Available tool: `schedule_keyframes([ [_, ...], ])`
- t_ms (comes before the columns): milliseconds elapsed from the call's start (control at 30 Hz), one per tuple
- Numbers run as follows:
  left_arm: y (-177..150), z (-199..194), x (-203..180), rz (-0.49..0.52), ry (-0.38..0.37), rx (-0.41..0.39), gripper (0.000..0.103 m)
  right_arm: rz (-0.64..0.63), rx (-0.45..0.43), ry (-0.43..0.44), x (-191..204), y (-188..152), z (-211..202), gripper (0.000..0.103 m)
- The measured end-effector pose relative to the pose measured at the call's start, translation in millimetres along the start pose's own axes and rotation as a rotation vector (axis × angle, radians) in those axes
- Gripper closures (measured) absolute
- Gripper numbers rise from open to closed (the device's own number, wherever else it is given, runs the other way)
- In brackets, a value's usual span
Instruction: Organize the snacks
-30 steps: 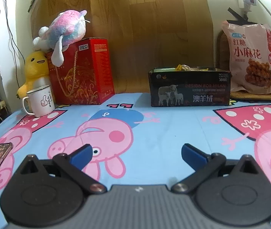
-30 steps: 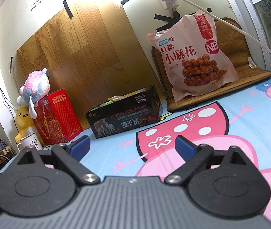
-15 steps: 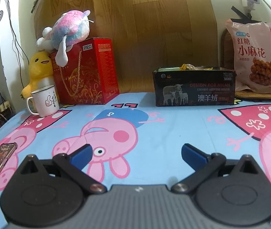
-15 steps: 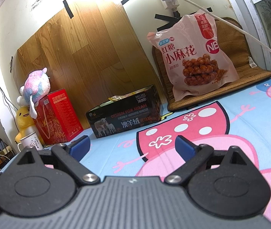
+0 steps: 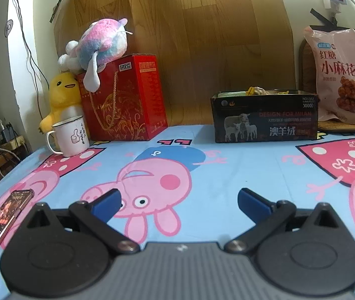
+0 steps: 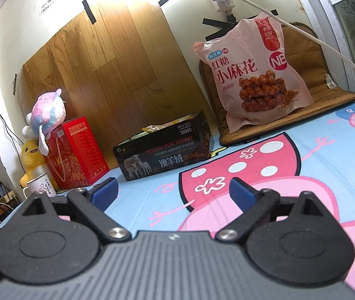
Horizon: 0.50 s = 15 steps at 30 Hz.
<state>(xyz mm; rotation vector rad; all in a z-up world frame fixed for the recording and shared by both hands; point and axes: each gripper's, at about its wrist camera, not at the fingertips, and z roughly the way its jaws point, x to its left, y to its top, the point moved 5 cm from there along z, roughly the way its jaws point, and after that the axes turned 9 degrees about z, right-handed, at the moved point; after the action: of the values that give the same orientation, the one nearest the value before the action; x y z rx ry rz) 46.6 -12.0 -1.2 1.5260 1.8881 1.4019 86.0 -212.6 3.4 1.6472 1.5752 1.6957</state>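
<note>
A cartoon-pig bedsheet [image 5: 239,165] lies under both jaws; ahead, a black snack box [image 5: 264,116] against wood-grain board [image 5: 202,37]. Left gripper [image 5: 178,201] and right gripper [image 6: 173,191] gape wide, empty.

Black box [image 5: 264,120], red bag [image 5: 125,100], pink-pig blue sheet [image 5: 239,167].

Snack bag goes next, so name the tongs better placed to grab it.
Right, probably. The right tongs face the snack bag fairly directly; from the left tongs it sits at the far right edge. Both are open.

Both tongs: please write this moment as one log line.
left tongs: open, empty | right tongs: open, empty | snack bag: leaning upright on mat | black box: holds snacks
</note>
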Motion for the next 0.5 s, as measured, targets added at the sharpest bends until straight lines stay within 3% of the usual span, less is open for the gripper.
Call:
schedule_keyframes([
  [500, 0.2, -1.0, -1.6, 0.015, -0.005, -0.003, 0.0, 0.002, -0.001, 0.002, -0.4, 0.3, -0.3, 0.006],
])
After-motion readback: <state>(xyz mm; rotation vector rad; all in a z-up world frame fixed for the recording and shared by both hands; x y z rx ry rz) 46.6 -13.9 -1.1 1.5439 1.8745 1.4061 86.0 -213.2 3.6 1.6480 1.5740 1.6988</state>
